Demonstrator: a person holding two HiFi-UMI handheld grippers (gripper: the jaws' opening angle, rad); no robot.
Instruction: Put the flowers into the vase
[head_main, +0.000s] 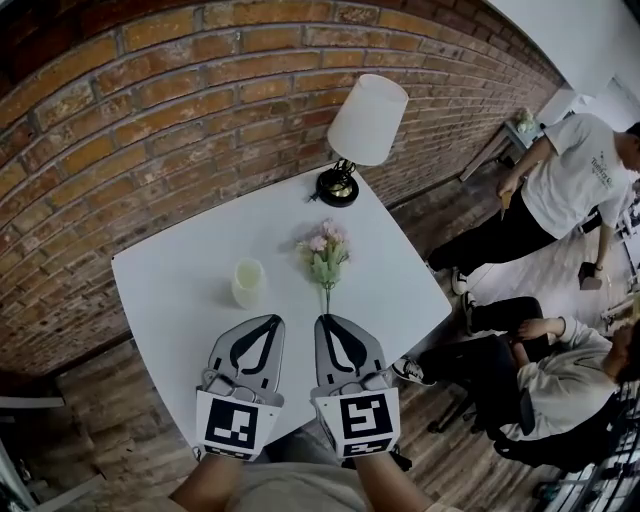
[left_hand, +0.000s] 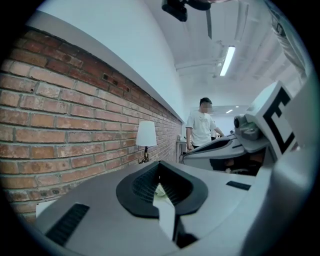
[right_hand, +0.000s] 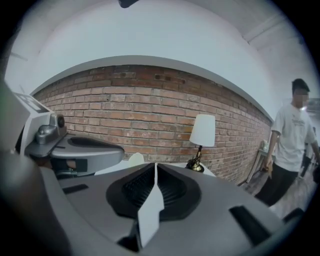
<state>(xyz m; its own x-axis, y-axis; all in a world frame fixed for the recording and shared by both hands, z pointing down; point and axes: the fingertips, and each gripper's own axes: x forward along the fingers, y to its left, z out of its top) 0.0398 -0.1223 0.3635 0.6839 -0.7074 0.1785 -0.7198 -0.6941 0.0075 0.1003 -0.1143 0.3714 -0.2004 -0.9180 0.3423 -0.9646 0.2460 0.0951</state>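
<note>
Right gripper (head_main: 326, 322) was closed on nothing, same for the left gripper (head_main: 270, 320). Flowers (head_main: 325, 250) lay on the table (head_main: 180, 290) just ahead of the right one, vase (head_main: 248, 282) beside them. Best bet: open up, then pinch the stem (head_main: 325, 297) low.

Left claw (left_hand: 160, 176), jaws together, brick wall (left_hand: 60, 135) at left, white lamp (left_hand: 146, 134), standing person (left_hand: 201, 127) beyond, right claw (left_hand: 187, 154) alongside
</note>
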